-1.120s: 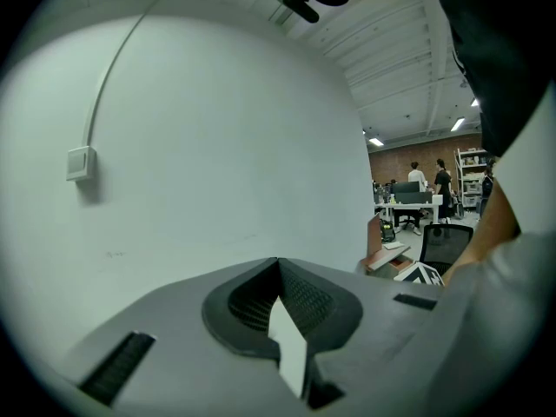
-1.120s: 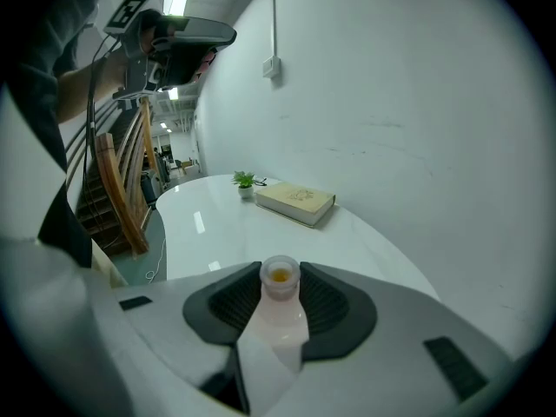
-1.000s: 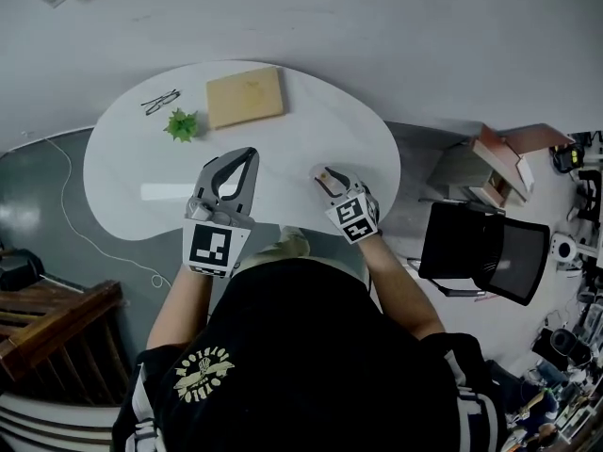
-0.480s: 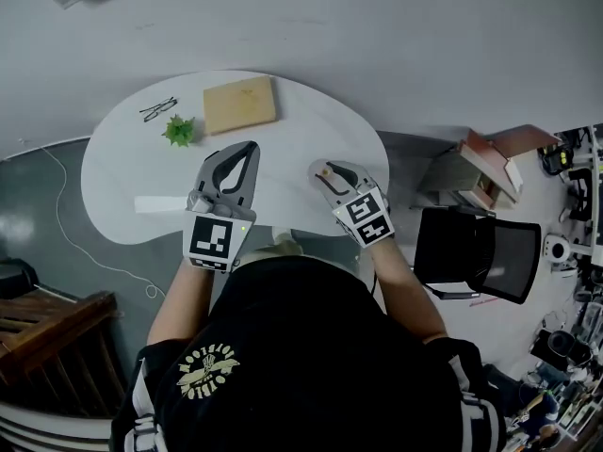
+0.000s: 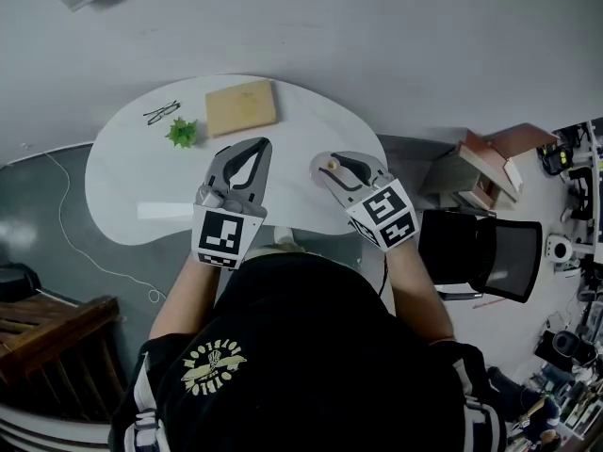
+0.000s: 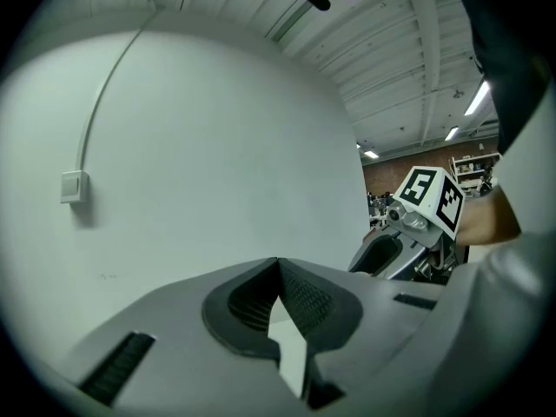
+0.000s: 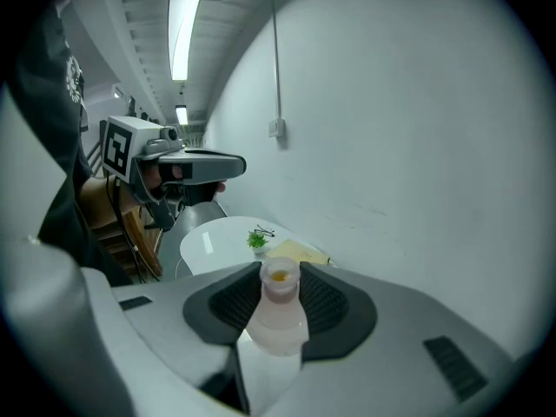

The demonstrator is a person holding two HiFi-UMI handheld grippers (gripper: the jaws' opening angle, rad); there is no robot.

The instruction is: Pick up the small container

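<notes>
Small container (image 7: pixel 280 313): a pale, translucent little bottle with an orange spot at its narrow end. It sits between the two jaws of the right gripper, and its narrow end points toward the jaw tips.
Right gripper (image 7: pixel 280 274): clenched on the small container, with the dark ribbed pads pressing it from both sides. In the head view this gripper (image 5: pixel 332 169) is over the near part of the tabletop, and the container (image 5: pixel 330 165) shows as a small light spot at its tip.
Left gripper (image 6: pixel 278 266): the jaws are closed, tip against tip, with nothing between them. In the head view it (image 5: pixel 265 146) is just beside the right gripper, on that gripper's left, and the two do not touch.
Tabletop (image 5: pixel 122 182): white and rounded. In the right gripper view it lies lower than the jaws and beyond them.
Wooden board (image 5: pixel 241 107): flat on the tabletop, beyond the left gripper's tip.
Green plant (image 5: pixel 183 132): small, beyond the left gripper and to its left, near the board.
Glasses (image 5: pixel 162 113): just past the plant, close to the far edge.
Black chair (image 5: pixel 482 252): on the floor, to the right of the right gripper.
</notes>
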